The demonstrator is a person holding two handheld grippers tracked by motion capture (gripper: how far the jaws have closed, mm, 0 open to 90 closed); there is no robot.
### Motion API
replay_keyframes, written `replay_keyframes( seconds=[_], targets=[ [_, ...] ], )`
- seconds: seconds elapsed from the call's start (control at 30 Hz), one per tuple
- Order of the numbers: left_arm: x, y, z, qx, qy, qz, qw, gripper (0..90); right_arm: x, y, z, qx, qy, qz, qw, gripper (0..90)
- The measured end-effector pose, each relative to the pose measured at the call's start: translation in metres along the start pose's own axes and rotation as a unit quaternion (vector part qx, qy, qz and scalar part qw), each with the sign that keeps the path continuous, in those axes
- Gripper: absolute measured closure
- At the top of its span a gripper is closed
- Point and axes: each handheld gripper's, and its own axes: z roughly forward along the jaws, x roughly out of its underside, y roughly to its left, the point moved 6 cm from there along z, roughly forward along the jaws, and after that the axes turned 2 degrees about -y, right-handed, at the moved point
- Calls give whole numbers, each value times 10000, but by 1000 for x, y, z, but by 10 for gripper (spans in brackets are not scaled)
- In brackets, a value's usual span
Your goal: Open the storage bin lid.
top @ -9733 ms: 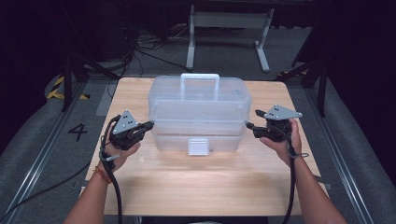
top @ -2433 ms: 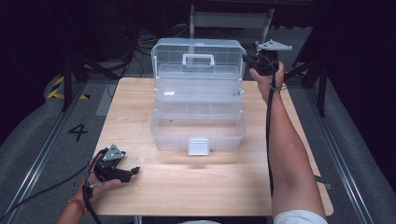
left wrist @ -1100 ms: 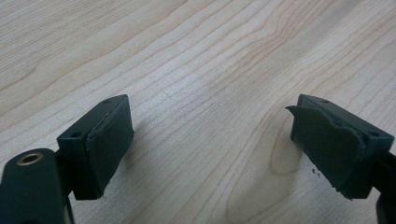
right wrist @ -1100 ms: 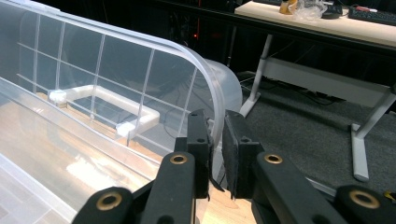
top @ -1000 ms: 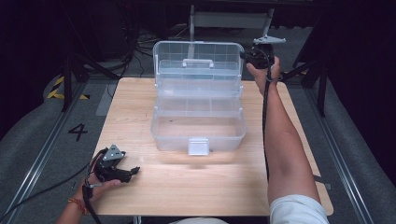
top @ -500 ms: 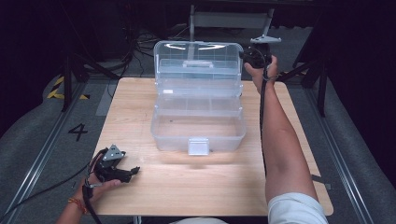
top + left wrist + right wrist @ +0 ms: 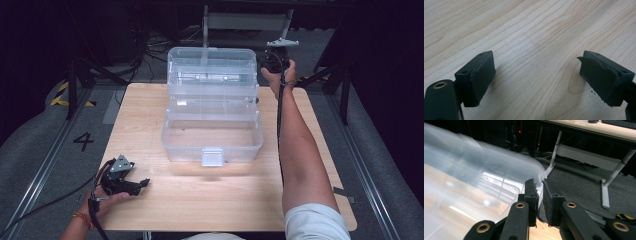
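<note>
Clear plastic box (image 7: 212, 117): lid (image 7: 214, 67) swung upright at far side, trays stepped open.
Right gripper (image 7: 539, 195): pinching lid's rim.
Left gripper (image 7: 536, 77): spread, idle near-left.
Left to do: probably releasing lid.

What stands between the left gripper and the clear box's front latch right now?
Nothing visible. The left gripper rests open at the table's near left corner, and only bare wood lies between it and the white latch on the clear box.
</note>
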Motion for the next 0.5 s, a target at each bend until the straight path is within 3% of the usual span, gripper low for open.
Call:
replay_keyframes(
  seconds=[0.5],
  targets=[
    [0, 1, 0, -3, 3, 54, 10000, 140, 0, 2, -7, -63, 21, -35, 10000, 816]
  ],
)
